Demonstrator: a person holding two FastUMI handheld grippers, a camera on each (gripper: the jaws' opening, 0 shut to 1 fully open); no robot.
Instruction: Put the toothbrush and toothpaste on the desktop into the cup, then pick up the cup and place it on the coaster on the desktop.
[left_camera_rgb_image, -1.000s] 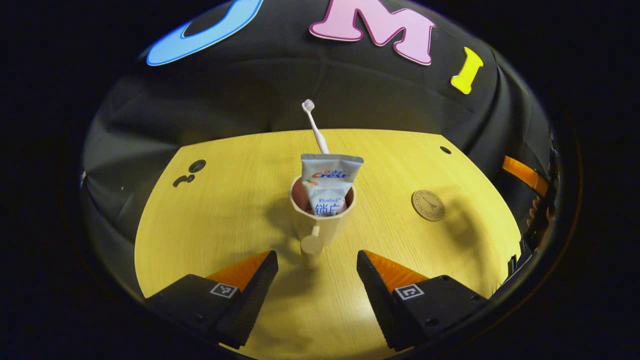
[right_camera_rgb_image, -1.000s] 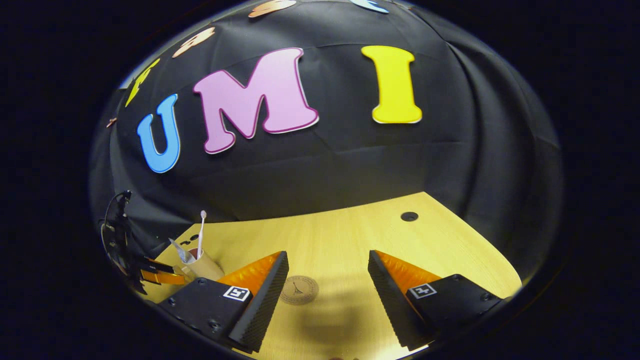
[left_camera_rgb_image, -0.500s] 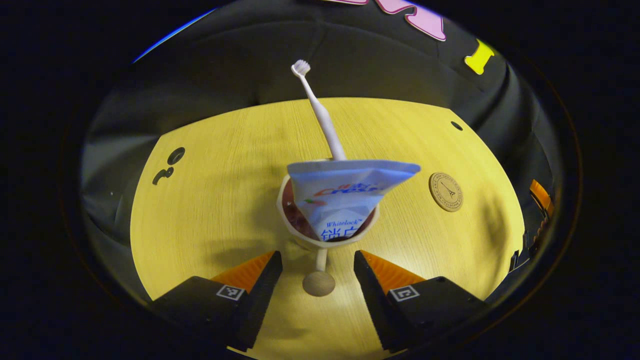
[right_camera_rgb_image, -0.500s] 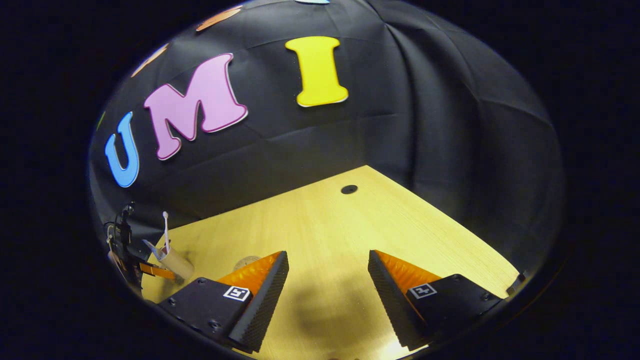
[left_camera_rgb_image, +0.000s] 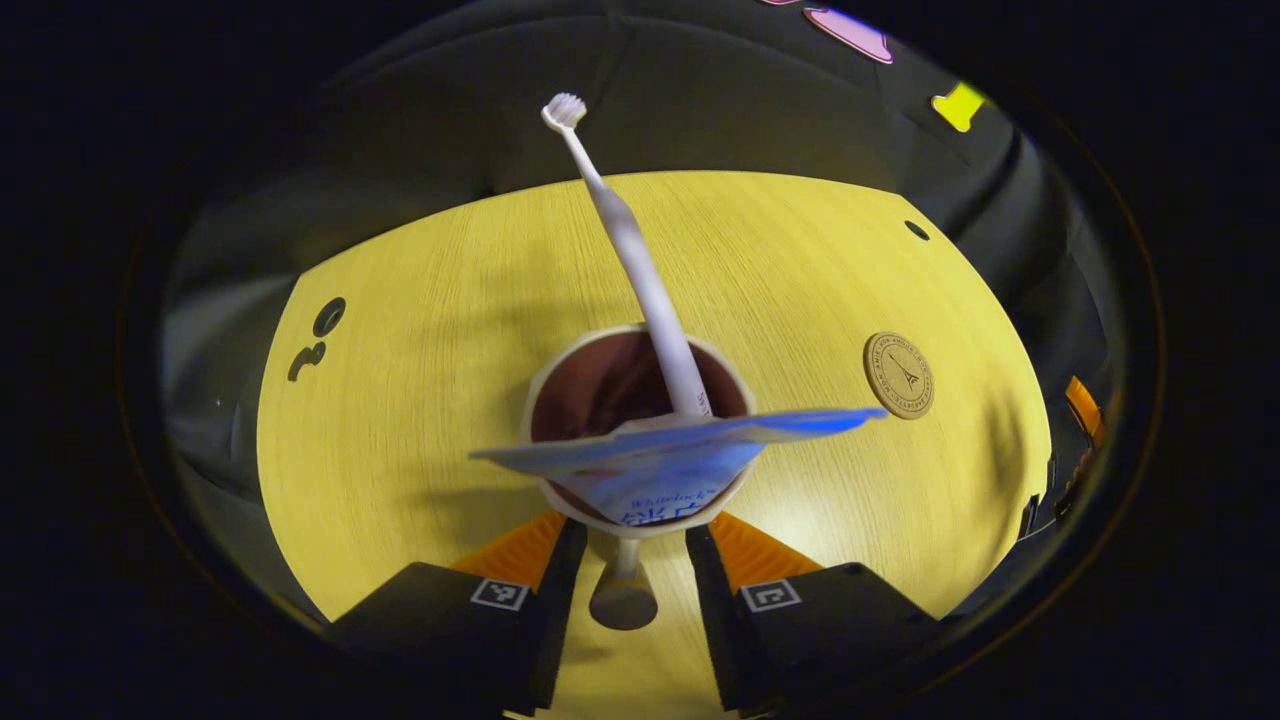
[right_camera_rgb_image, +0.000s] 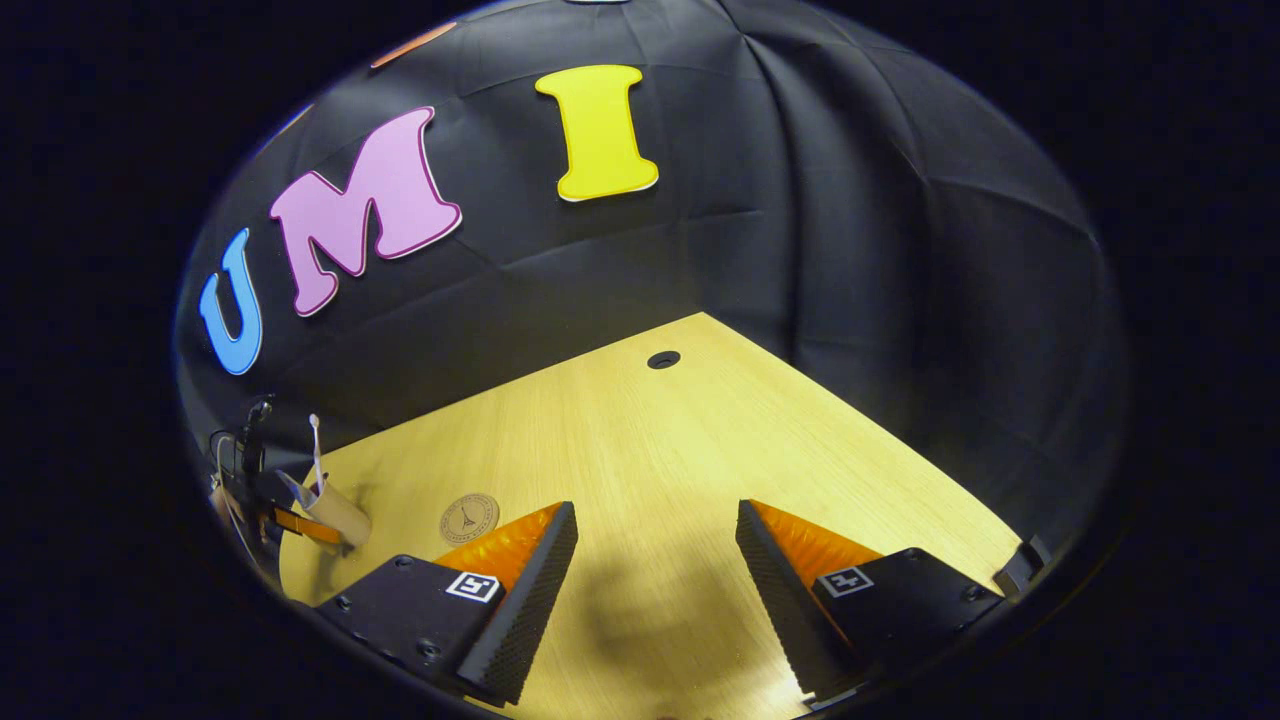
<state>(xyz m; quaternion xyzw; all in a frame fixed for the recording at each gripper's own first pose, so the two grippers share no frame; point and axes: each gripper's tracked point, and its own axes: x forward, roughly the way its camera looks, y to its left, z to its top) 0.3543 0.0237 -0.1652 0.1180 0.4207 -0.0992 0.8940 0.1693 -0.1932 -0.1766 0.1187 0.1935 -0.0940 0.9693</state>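
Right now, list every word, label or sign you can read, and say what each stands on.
No text reads clearly.
On the toothpaste tube: printed text, too foreshortened and blurred to read.
On the coaster: a ring of lettering around a tower drawing, too small to read.
On the left hand-held gripper: coded squares, no words.
On the right hand-held gripper: patterned tags, no words.

The left tool has moved up close to the cup, which now looks big in the middle of the frame.
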